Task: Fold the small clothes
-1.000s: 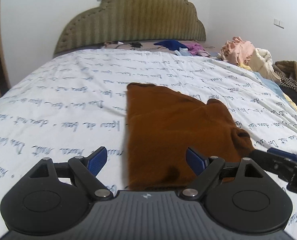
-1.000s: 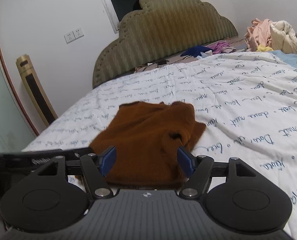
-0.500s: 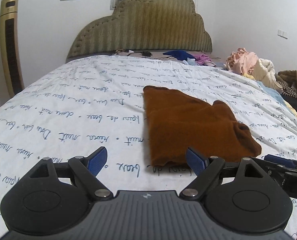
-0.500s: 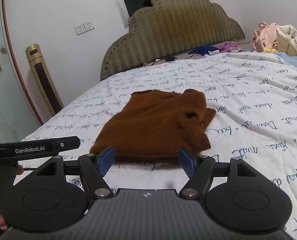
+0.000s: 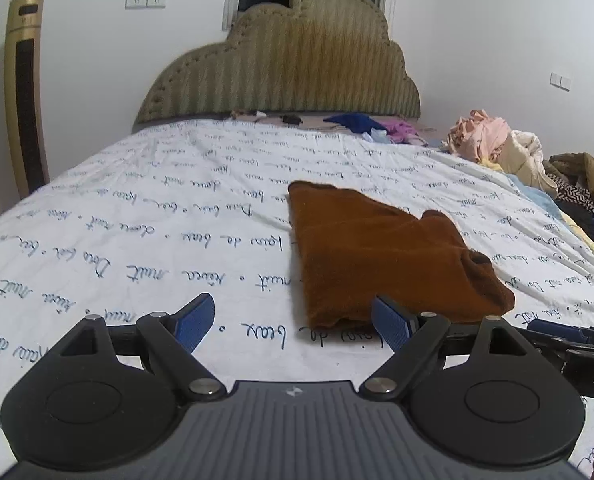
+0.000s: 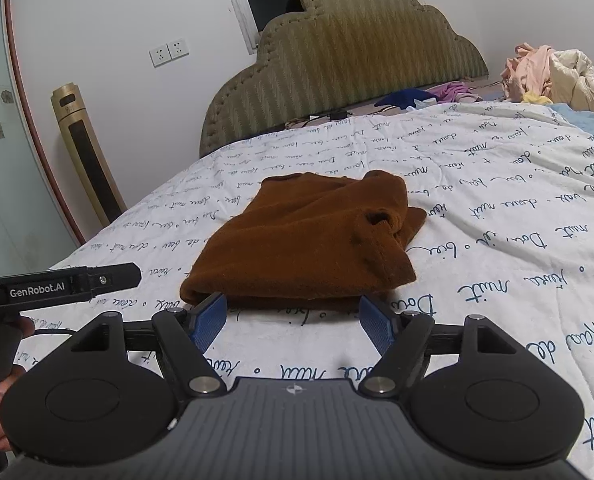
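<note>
Hovering low and level over the white script-printed bed sheet (image 5: 137, 216), left claw (image 5: 293, 322) and right claw (image 6: 293, 316) both gape empty, just short of the folded rust-brown fleece garment (image 6: 309, 240) lying there.

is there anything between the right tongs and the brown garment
Nothing visible. The right tongs are open just short of the brown garment's near edge, with only bare sheet between them.
</note>
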`<state>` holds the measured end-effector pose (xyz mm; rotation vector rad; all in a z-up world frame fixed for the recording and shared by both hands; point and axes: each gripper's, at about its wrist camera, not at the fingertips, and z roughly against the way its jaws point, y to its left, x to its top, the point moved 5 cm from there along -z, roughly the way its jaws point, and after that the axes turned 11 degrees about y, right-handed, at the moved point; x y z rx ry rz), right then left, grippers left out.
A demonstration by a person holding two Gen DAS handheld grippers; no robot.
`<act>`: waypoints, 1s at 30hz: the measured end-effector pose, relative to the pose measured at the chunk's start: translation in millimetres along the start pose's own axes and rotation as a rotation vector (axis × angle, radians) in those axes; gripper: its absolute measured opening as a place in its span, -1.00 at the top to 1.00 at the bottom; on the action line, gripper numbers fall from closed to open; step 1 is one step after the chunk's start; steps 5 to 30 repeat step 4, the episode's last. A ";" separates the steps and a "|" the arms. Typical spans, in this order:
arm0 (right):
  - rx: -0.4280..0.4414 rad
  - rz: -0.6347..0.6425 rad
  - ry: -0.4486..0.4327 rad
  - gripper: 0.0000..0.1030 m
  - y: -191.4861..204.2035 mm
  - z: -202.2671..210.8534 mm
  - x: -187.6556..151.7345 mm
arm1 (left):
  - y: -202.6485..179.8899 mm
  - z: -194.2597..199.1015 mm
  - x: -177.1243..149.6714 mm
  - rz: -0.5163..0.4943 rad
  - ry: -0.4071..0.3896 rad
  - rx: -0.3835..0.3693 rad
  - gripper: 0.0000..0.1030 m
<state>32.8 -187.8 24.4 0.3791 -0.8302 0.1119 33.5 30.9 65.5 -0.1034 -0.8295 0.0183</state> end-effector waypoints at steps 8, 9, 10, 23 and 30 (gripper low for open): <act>0.000 -0.006 -0.001 -0.42 -2.9 0.4 -1.6 | -0.9 2.8 -0.9 -0.011 -0.005 0.010 -0.68; 0.000 -0.006 -0.001 -0.42 -2.9 0.4 -1.6 | -0.9 2.8 -0.9 -0.011 -0.005 0.010 -0.68; 0.000 -0.006 -0.001 -0.42 -2.9 0.4 -1.6 | -0.9 2.8 -0.9 -0.011 -0.005 0.010 -0.68; 0.000 -0.006 -0.001 -0.42 -2.9 0.4 -1.6 | -0.9 2.8 -0.9 -0.011 -0.005 0.010 -0.68; 0.000 -0.006 -0.001 -0.42 -2.9 0.4 -1.6 | -0.9 2.8 -0.9 -0.011 -0.005 0.010 -0.68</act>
